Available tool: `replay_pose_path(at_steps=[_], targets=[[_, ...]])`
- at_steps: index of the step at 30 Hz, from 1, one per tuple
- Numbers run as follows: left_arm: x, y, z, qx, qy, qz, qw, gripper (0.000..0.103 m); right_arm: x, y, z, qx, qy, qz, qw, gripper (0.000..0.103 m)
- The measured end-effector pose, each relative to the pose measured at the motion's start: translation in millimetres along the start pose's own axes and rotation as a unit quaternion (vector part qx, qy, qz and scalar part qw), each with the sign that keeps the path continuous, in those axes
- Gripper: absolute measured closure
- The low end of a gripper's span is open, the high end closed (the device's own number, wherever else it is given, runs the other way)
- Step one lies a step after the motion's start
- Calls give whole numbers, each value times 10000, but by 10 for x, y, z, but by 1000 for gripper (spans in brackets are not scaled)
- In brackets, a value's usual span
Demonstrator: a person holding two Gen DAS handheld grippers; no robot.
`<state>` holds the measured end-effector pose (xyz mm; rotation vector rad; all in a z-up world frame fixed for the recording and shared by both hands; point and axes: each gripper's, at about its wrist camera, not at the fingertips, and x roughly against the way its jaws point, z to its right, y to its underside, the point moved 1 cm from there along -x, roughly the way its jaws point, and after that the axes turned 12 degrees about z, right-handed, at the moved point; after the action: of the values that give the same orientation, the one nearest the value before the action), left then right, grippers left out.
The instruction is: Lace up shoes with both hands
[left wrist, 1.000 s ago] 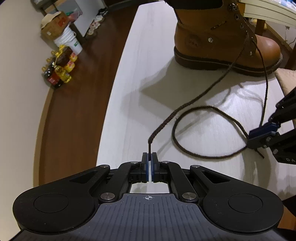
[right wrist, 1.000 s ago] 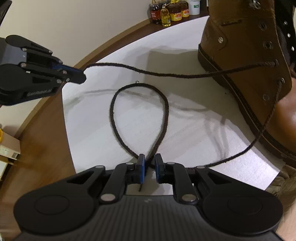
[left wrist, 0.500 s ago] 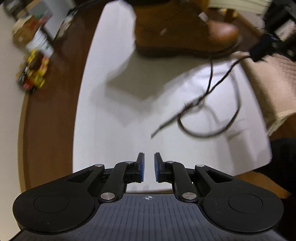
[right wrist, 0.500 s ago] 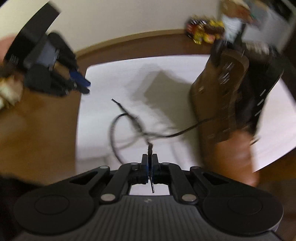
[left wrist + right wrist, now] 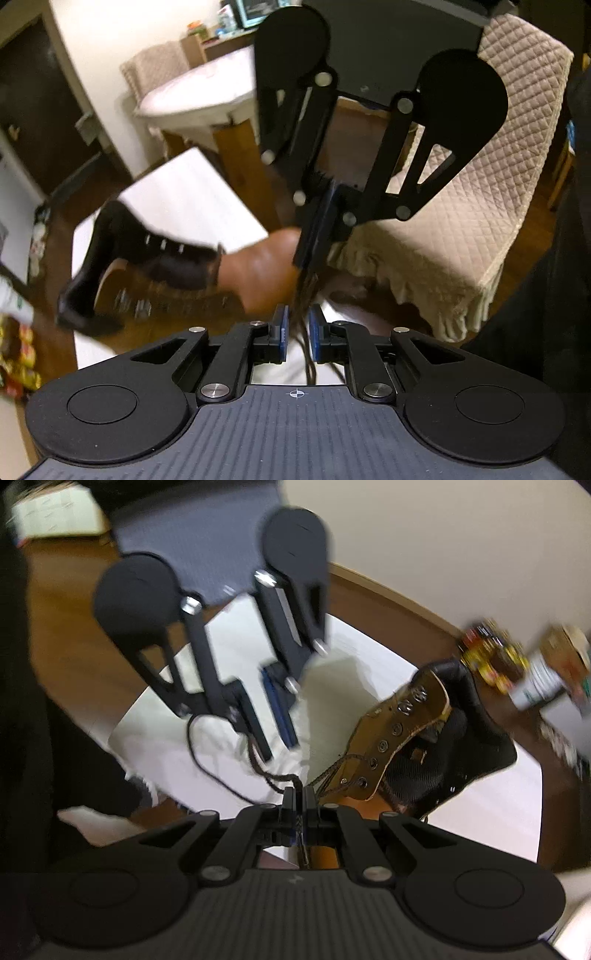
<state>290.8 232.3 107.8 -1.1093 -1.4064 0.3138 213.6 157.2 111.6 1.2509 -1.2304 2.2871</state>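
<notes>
A brown leather boot [image 5: 255, 273] with a dark tongue stands on the white table [image 5: 184, 192]; it also shows in the right wrist view [image 5: 391, 734]. Its dark brown lace [image 5: 273, 779] runs from the lower eyelets. My right gripper [image 5: 299, 797] is shut on the lace, just in front of the boot's toe. My left gripper [image 5: 296, 325] is open, with the lace [image 5: 304, 295] hanging between its blue pads. The right gripper [image 5: 314, 254] points down right above the left one. The left gripper [image 5: 275, 738] also shows open in the right wrist view. Both views are blurred.
A quilted beige chair [image 5: 480, 206] stands to the right of the table. A second white table [image 5: 207, 92] is behind. Bottles and a bucket [image 5: 517, 664] sit on the wooden floor beyond the table [image 5: 369, 664].
My left gripper let go of the lace end, opened and swung round to the boot's toe side. My right gripper closed on the lace and rose. The two grippers now meet with the lace between them.
</notes>
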Motion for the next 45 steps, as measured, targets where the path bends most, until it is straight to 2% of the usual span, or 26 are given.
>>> replay_pose_path(at_steps=[2, 4, 6, 8, 10, 12, 14, 17, 20, 22, 25, 29, 33, 35, 38, 39, 41, 44, 45], targets=[[-86, -114, 47, -47, 40, 84, 9999, 89, 19, 56, -1, 181, -129, 89, 9997, 99], [-130, -170, 32, 218, -7, 66, 9997, 91, 73, 115, 10, 327, -260, 188, 9990, 99], [-174, -226, 17, 484, -55, 49, 9988, 99, 138, 175, 20, 433, -310, 270, 9982, 99], [-217, -283, 2, 749, -102, 31, 9971, 100, 168, 230, 37, 495, -332, 327, 9977, 99], [-245, -315, -18, 930, -144, 15, 9956, 100, 196, 317, 100, 421, -232, 375, 9981, 99], [-210, -290, -54, 1364, -486, -136, 9894, 100, 215, 374, 180, 155, -42, 378, 9992, 98], [-51, -213, -70, 2014, -887, -171, 9753, 100, 213, 458, 306, -352, 186, 339, 9986, 97], [230, -94, -79, 2910, -1461, -191, 9453, 100, 153, 648, 519, -1473, 425, 259, 9878, 92], [564, 0, -57, 3512, -1957, -205, 9154, 99, 18, 859, 662, -2550, 358, 197, 9661, 92], [781, 6, -54, 3763, -2253, -211, 8984, 99, -98, 947, 702, -3036, 275, 207, 9522, 92], [1032, -47, -82, 3776, -2659, -176, 8868, 99, -241, 1011, 729, -3580, 221, 301, 9330, 92], [1371, -52, -197, 3612, -2961, -118, 8841, 99, -371, 1031, 757, -4156, 214, 398, 9084, 92], [1711, -53, -316, 3436, -3245, -61, 8813, 99, -354, 948, 771, -4696, 392, 551, 8803, 90], [1881, -53, -375, 3346, -3385, -32, 8795, 99, -341, 903, 769, -4829, 482, 624, 8721, 89], [2136, -54, -465, 3210, -3594, 11, 8763, 99, -328, 826, 781, -4879, 720, 725, 8669, 89], [2155, -57, -470, 3198, -3596, 26, 8766, 99, -316, 811, 803, -4952, 837, 794, 8611, 89], [2036, -156, -408, 3150, -3296, 221, 8897, 99, -297, 816, 855, -5113, 985, 898, 8490, 89], [1794, -250, -329, 3026, -2999, 268, 9043, 99, -271, 876, 958, -5278, 1189, 945, 8357, 88], [1544, -306, -276, 2948, -2849, 266, 9117, 99, -266, 901, 999, -5302, 1254, 943, 8332, 88]])
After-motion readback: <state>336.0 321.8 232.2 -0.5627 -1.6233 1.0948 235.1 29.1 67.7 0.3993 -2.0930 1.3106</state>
